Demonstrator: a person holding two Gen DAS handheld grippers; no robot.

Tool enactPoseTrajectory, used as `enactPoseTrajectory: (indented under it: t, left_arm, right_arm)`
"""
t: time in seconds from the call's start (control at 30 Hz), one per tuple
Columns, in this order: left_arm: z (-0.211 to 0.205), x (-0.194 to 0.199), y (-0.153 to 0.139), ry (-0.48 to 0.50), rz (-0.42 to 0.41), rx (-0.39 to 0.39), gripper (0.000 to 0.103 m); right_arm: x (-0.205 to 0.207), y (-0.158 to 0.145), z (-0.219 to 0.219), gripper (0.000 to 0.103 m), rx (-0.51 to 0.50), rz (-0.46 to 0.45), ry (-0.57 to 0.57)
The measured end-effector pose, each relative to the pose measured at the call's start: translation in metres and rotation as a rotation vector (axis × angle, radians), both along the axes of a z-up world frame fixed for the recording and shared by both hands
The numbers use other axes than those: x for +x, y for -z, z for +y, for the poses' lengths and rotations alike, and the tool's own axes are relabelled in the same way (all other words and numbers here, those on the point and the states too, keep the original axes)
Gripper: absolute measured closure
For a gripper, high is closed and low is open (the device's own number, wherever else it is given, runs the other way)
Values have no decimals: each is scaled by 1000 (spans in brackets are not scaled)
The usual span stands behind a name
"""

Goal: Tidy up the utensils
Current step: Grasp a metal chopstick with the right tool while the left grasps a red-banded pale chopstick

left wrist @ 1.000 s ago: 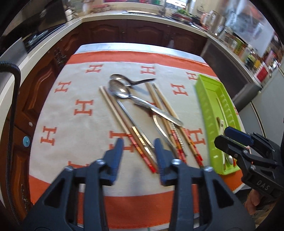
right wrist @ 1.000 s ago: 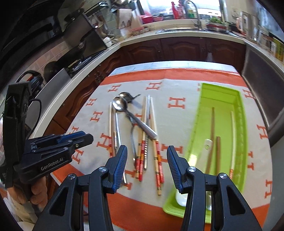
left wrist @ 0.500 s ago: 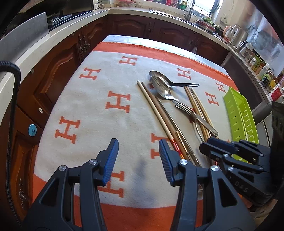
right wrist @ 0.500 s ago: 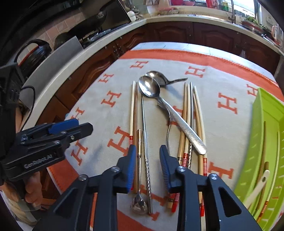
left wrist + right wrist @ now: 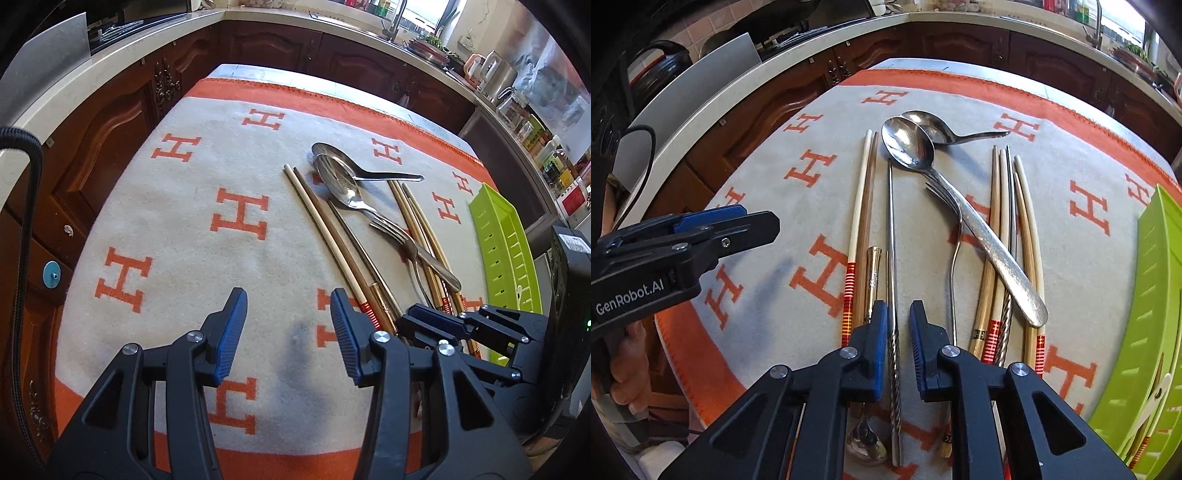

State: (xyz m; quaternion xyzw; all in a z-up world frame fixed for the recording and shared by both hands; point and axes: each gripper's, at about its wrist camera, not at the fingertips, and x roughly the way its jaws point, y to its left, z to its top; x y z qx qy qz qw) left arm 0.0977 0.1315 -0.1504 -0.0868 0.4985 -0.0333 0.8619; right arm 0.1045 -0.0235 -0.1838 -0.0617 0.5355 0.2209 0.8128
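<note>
Several utensils lie on the orange-and-cream cloth (image 5: 820, 206): two large spoons (image 5: 908, 146), a fork (image 5: 955, 236), a small gold-handled spoon (image 5: 873, 273), a metal chopstick (image 5: 891, 229) and wooden chopsticks (image 5: 858, 206) in two groups. My right gripper (image 5: 898, 314) points down over the near end of the metal chopstick. Its jaws are closing with that chopstick between them, and a gap still shows at the right pad. My left gripper (image 5: 288, 306) stands open over bare cloth left of the utensils, nothing between its fingers.
A lime-green tray (image 5: 1152, 280) sits at the cloth's right edge with a few chopsticks and a white spoon in it. Dark wooden cabinets (image 5: 122, 122) and a counter surround the table. A hand (image 5: 628, 354) holds the left gripper at the table's near left corner.
Both grippers have dropped lower toward the cloth. The right one shifted left from the tray onto the metal chopstick and its jaws narrowed. The left one moved off the utensils onto bare cloth.
</note>
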Motion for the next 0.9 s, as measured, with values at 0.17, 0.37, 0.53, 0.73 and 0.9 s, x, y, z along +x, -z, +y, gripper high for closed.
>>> enactPoseTrajectory:
  t: [0.17, 0.37, 0.53, 0.73, 0.9]
  left_arm:
    - [-4, 6, 5, 5, 16, -1, 59]
    - [-12, 16, 14, 7, 35, 6, 59]
    - [-24, 26, 19, 13, 45, 23, 59]
    - [-38, 35, 26, 20, 58, 55, 59]
    - [-46, 38, 29, 14, 54, 84, 59]
  right_arm:
    - [-2, -1, 5, 90, -22, -40, -15]
    - [7, 0, -13, 97, 94, 32, 77]
    - [6, -3, -30, 97, 202, 85, 117]
    - [0, -14, -45, 98, 285, 94, 130]
    - [-4, -21, -54, 98, 313, 79, 133]
